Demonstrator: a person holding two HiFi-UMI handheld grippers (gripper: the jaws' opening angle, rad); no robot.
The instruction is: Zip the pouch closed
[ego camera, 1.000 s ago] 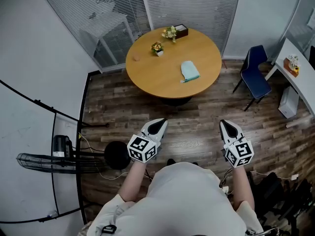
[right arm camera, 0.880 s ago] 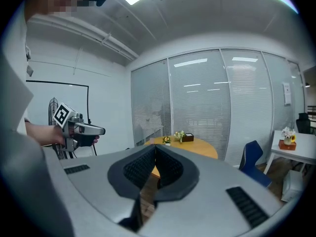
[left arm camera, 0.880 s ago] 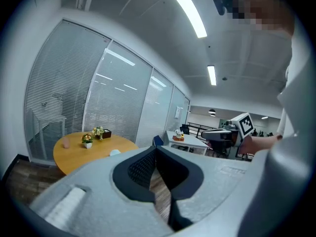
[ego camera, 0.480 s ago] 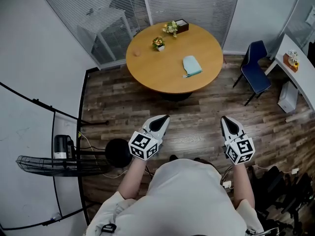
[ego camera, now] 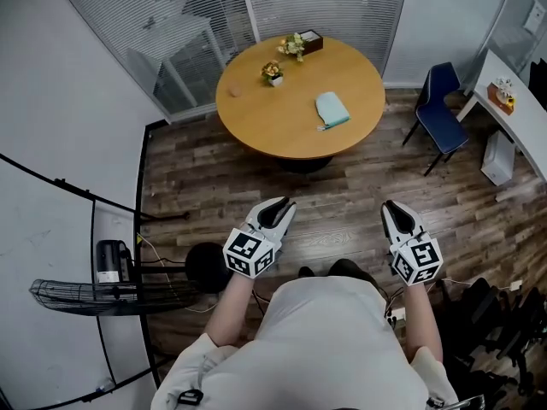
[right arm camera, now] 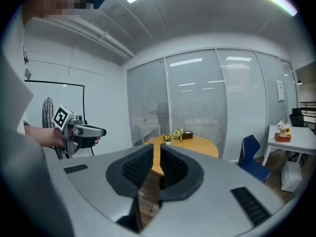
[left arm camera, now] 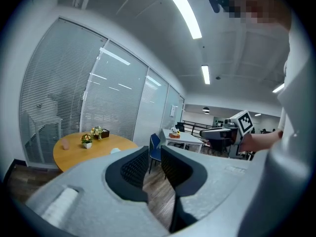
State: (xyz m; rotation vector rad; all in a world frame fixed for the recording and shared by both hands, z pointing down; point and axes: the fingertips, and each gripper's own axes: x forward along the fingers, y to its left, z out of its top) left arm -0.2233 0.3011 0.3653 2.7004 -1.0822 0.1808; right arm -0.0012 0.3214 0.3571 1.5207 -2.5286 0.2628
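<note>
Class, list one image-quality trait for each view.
Head view: fisheye bends the white slatted blinds, round wooden table sharp. Left gripper view: dark circular vignette, long ceiling strip light glares. Right gripper view: same vignette, mosaic patch upper left.

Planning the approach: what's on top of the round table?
A light-blue pouch lies flat on the round table, apart from a small flower pot, a dark box with flowers. Its zipper is too small to read.
</note>
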